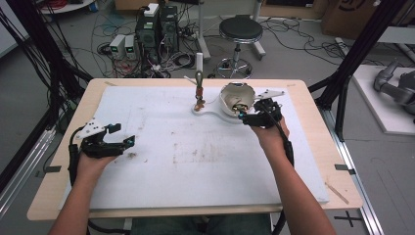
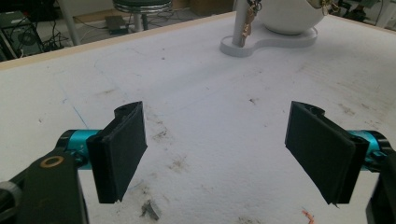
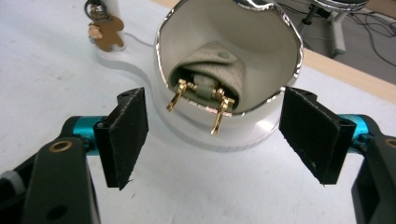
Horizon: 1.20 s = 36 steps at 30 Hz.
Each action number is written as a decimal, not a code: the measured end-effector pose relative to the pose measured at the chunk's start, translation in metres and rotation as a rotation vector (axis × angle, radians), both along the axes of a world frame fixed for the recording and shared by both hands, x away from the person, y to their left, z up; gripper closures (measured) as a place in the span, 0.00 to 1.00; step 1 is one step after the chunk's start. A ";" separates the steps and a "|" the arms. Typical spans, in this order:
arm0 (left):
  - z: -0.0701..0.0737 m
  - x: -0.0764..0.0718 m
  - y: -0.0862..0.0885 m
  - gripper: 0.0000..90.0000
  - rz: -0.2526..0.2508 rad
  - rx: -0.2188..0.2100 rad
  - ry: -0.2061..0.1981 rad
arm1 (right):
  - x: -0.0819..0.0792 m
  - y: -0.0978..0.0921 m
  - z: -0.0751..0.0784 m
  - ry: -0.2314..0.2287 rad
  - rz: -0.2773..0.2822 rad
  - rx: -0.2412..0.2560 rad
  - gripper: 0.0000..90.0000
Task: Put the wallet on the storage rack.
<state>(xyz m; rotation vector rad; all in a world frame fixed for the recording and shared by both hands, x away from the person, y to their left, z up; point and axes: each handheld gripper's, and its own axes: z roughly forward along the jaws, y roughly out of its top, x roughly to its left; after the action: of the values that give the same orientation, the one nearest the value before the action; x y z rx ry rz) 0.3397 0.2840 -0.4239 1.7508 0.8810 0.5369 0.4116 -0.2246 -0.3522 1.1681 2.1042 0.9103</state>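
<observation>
Left gripper (image 1: pixel 117 135) rests low over the stained white foam mat (image 1: pixel 171 161), jaws wide, nothing between them. Bare mat ahead of it.

Right gripper (image 3: pixel 212 128) faces the glossy white egg-shaped bowl (image 3: pixel 275 42), jaws wide, bracketing its silver rim. Grey-green pouch with gold clasps (image 3: pixel 212 77) lies inside, ungrasped; pickup seems unstarted. Gingerbread keyring (image 3: pixel 105 35) hangs just leftward; table's far edge near.

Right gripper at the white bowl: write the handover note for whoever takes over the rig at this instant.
Right gripper: open, jaws either side of the white bowl, nothing held.
Left gripper: open, over bare mat at the left, idle.
Inside the bowl lies a grey-green pouch with gold clasps hanging over the rim.
A gingerbread charm hangs at the stand's post.
Done: approach. Left: probably grasping the pouch or bowl.
</observation>
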 end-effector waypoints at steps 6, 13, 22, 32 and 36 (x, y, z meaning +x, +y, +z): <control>-0.001 0.001 -0.001 0.23 0.002 0.001 0.007 | -0.016 -0.014 -0.007 0.010 0.026 0.068 0.26; 0.000 0.001 -0.003 0.23 -0.015 0.000 -0.002 | -0.040 -0.024 -0.015 -0.029 0.041 0.116 0.25; -0.001 0.001 -0.006 0.23 -0.020 -0.006 -0.004 | -0.059 -0.030 -0.031 -0.050 0.061 0.166 0.24; -0.002 0.002 -0.007 0.23 -0.033 -0.012 0.003 | -0.072 -0.035 -0.061 -0.010 0.085 0.187 0.21; -0.002 0.001 -0.008 0.23 -0.038 -0.008 -0.002 | -0.074 -0.034 -0.061 -0.022 0.097 0.193 0.21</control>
<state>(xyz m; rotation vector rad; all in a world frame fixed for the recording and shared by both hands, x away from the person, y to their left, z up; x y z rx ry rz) 0.3404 0.2760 -0.4254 1.7563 0.8459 0.5096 0.3372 -0.2586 -0.4136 1.1511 2.1075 1.1883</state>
